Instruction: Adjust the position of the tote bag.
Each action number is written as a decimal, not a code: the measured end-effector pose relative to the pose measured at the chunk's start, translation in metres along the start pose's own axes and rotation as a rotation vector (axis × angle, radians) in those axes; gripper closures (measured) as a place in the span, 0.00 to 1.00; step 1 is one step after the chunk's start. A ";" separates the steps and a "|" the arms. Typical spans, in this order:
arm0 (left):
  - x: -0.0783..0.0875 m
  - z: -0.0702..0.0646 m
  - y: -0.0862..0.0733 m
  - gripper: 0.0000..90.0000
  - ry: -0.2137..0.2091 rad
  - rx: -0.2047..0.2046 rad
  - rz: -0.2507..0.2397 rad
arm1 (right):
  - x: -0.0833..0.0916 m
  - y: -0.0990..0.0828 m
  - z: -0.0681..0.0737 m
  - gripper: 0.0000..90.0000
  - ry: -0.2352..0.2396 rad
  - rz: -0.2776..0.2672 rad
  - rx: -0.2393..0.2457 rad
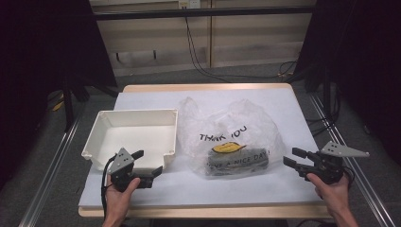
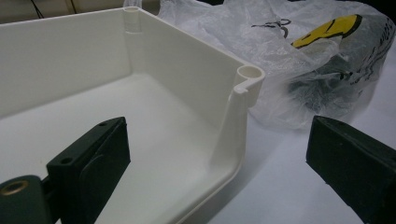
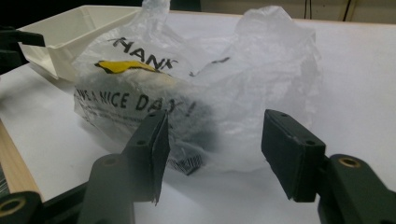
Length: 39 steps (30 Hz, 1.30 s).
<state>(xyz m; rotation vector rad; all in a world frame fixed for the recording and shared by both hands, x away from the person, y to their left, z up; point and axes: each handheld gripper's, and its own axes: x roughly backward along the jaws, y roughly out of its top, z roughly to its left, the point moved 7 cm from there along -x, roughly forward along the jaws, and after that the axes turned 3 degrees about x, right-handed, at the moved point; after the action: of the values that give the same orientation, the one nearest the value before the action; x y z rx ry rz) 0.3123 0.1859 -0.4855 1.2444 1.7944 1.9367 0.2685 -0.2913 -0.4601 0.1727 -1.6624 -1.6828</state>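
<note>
This looks like a lab or recording studio set up for handling trials. A table (image 1: 293,101) with a wooden edge and a white sheet over its top stands on grey carpet, between metal rails (image 1: 52,163) that run along the floor on both sides. Black curtains (image 1: 45,42) hang left and right, and a black bar (image 1: 203,13) crosses overhead. Behind is a plain beige panelled wall (image 1: 156,38) with a socket (image 1: 188,4), from which cables (image 1: 198,61) trail down to the floor.
</note>
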 end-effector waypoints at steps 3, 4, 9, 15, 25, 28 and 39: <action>-0.001 -0.001 0.000 0.07 -0.006 0.004 -0.003 | -0.004 0.008 0.003 0.48 0.027 -0.009 0.006; -0.001 0.000 0.000 0.07 -0.004 0.003 -0.004 | -0.007 0.011 0.004 0.49 0.035 -0.007 0.014; -0.002 0.001 -0.001 0.07 0.005 0.006 0.010 | -0.023 0.018 0.008 0.49 0.077 0.024 0.050; -0.002 0.001 0.000 0.07 0.007 -0.011 0.008 | -0.043 0.031 0.007 0.52 0.107 0.033 0.061; 0.001 0.002 0.000 0.07 0.004 0.008 -0.008 | -0.074 0.051 0.005 0.54 0.158 0.095 0.109; 0.001 0.002 0.000 0.07 0.000 0.008 -0.009 | -0.082 0.055 0.003 0.54 0.159 0.114 0.120; -0.001 -0.001 0.001 0.07 -0.003 -0.012 -0.001 | -0.102 0.071 -0.006 0.54 0.172 0.143 0.134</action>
<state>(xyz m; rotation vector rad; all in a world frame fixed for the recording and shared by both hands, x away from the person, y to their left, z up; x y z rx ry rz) 0.3120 0.1844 -0.4848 1.2416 1.7791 1.9404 0.3728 -0.2282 -0.4372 0.2503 -1.6183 -1.4118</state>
